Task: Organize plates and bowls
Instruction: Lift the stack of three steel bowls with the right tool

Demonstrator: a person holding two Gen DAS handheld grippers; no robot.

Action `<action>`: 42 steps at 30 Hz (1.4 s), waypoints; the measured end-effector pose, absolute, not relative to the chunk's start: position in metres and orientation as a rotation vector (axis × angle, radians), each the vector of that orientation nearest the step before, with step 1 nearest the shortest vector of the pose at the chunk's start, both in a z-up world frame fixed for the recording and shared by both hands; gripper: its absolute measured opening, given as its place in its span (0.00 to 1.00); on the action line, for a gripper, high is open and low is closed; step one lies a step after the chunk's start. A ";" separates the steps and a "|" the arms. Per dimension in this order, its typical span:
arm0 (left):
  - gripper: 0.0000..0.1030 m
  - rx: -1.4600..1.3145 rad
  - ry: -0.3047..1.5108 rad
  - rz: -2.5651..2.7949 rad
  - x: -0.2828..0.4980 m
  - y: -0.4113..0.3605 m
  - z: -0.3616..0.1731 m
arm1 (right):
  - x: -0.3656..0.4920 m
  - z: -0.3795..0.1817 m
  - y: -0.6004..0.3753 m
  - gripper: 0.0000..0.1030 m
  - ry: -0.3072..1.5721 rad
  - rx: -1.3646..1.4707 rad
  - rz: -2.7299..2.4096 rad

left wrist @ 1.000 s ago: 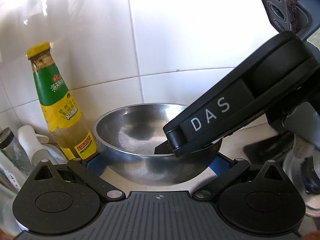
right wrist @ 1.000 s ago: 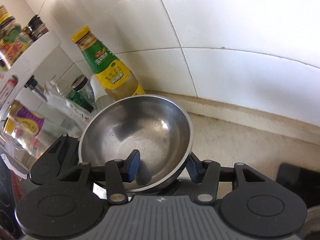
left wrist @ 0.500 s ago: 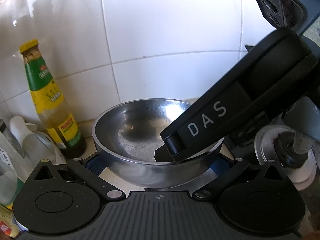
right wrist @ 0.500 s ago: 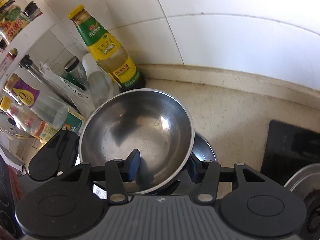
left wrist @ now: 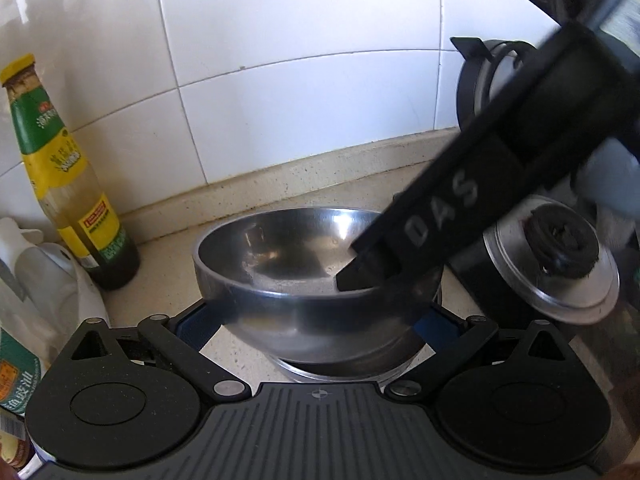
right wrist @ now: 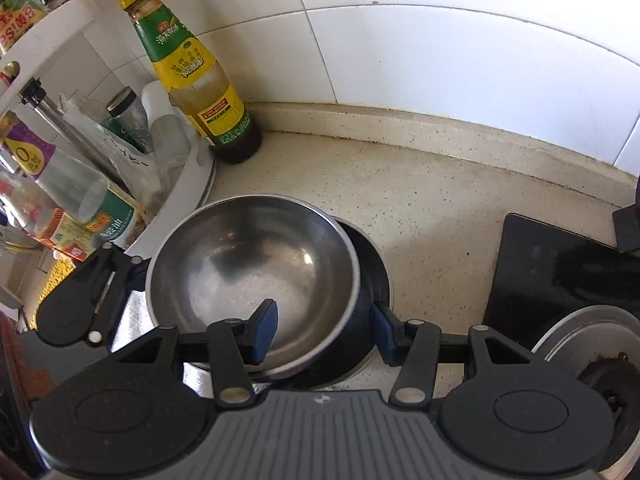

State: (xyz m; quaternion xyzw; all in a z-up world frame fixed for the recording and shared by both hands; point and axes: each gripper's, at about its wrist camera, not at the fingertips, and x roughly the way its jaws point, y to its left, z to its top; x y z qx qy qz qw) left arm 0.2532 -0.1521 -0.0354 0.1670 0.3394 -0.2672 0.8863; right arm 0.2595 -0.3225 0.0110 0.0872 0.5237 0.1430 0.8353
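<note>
Right wrist view: right gripper (right wrist: 324,330) is clamped on the near rim of the steel bowl (right wrist: 256,272), one blue pad inside the bowl, the other outside its right wall. Bowl is held tilted over a second, darker bowl (right wrist: 370,280) that sits on the speckled counter (right wrist: 420,200); whether the two touch can't be told. Left wrist view: left gripper (left wrist: 316,330) stands wide, blue pads flanking the steel bowl's (left wrist: 312,304) lower wall on both sides; pad contact can't be told. Right gripper's black finger marked "DAS" (left wrist: 440,216) comes in from the right and dips over the bowl's right rim. Far left, a yellow-capped sauce bottle (right wrist: 192,76) stands against the white tiled wall (right wrist: 400,40), next to a white rack (right wrist: 188,184) packed with bottles and jars. Right of the bowls: a black stove surface (right wrist: 552,264) and a metal pot lid with dark knob (left wrist: 560,264).
</note>
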 end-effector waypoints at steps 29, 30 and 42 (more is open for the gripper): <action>1.00 0.508 0.737 -0.701 0.229 -0.117 -0.038 | 0.233 -0.002 -0.348 0.54 1.052 -0.244 0.609; 1.00 0.516 0.741 -0.704 0.231 -0.119 -0.039 | 0.235 -0.006 -0.345 0.54 1.044 -0.276 0.645; 1.00 0.554 0.789 -0.782 0.260 -0.132 -0.064 | 0.284 -0.044 -0.331 0.55 1.172 -0.456 0.782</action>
